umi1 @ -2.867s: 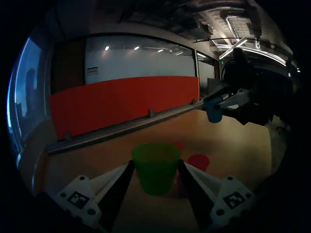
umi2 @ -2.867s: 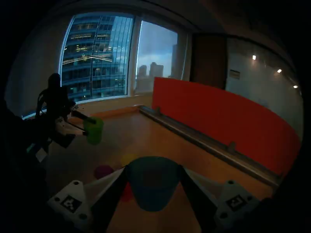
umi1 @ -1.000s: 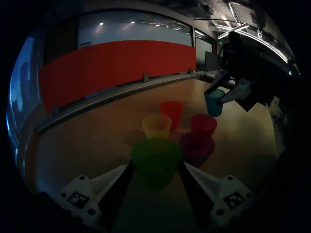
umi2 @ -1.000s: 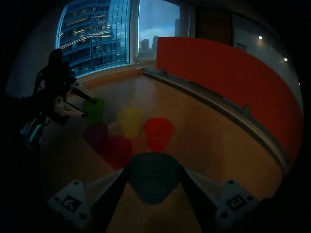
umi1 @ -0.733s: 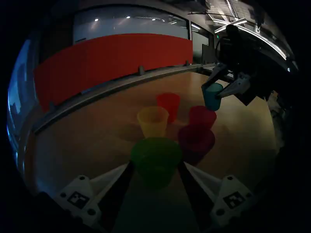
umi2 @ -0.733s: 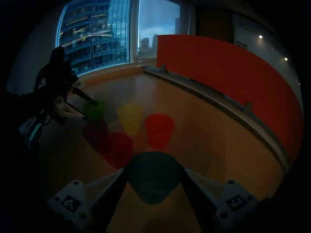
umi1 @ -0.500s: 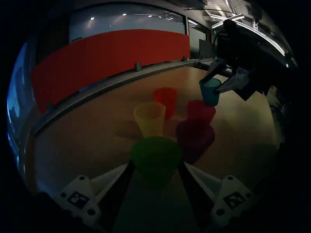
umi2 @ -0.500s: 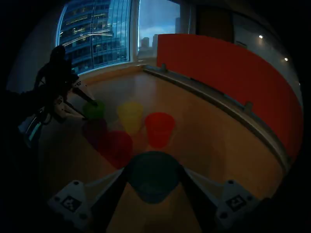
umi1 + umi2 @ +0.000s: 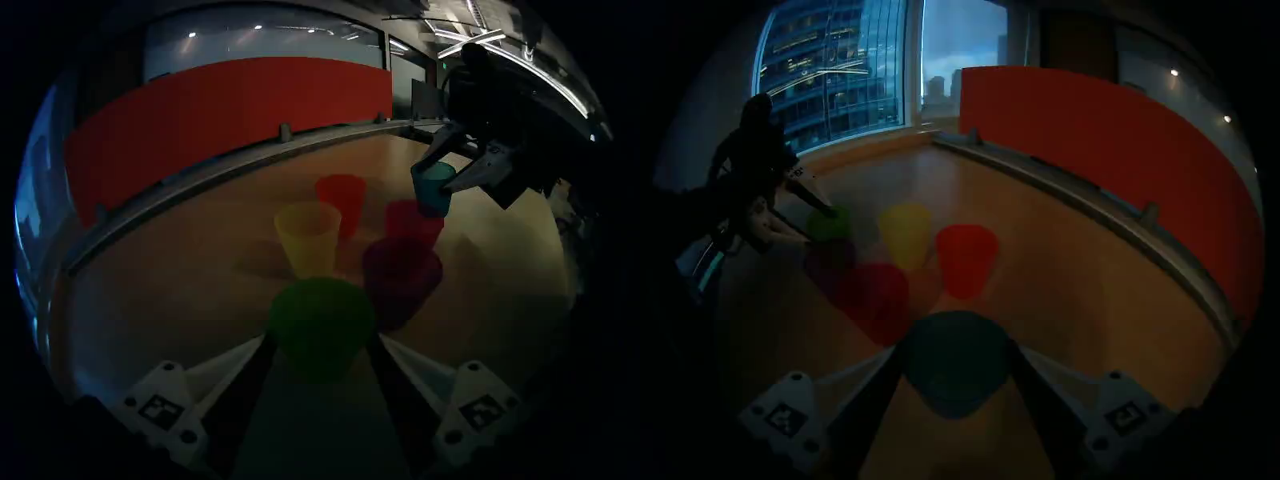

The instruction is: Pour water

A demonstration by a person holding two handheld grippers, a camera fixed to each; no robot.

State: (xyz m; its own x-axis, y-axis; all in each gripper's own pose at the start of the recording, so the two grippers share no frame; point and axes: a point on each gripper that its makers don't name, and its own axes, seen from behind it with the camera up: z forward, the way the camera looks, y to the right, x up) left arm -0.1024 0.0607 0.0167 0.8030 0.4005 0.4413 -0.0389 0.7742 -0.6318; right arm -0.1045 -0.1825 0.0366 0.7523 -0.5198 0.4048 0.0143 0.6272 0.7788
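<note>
In the left gripper view, my left gripper [image 9: 320, 352] is shut on a green cup [image 9: 321, 324], held upright just above the wooden table [image 9: 184, 264]. Beyond it stand a yellow cup [image 9: 307, 238], a red cup [image 9: 340, 202], a crimson cup [image 9: 413, 223] and a dark purple cup [image 9: 400, 276]. The right gripper [image 9: 432, 178] holds a blue cup [image 9: 432, 187] over the crimson one. In the right gripper view, my right gripper [image 9: 958, 364] is shut on the blue cup [image 9: 957, 360]. The left gripper [image 9: 820, 218] with the green cup [image 9: 829, 225] shows far left.
A red partition [image 9: 224, 120] with a metal rail runs along the table's far edge. Large windows [image 9: 840, 72] stand behind the table. A person's dark shape [image 9: 752, 176] holds the left gripper. The room is dim.
Both grippers came down and tilted toward the table, bringing the standing cups into view. In the last second the blue cup edged closer over the crimson cup.
</note>
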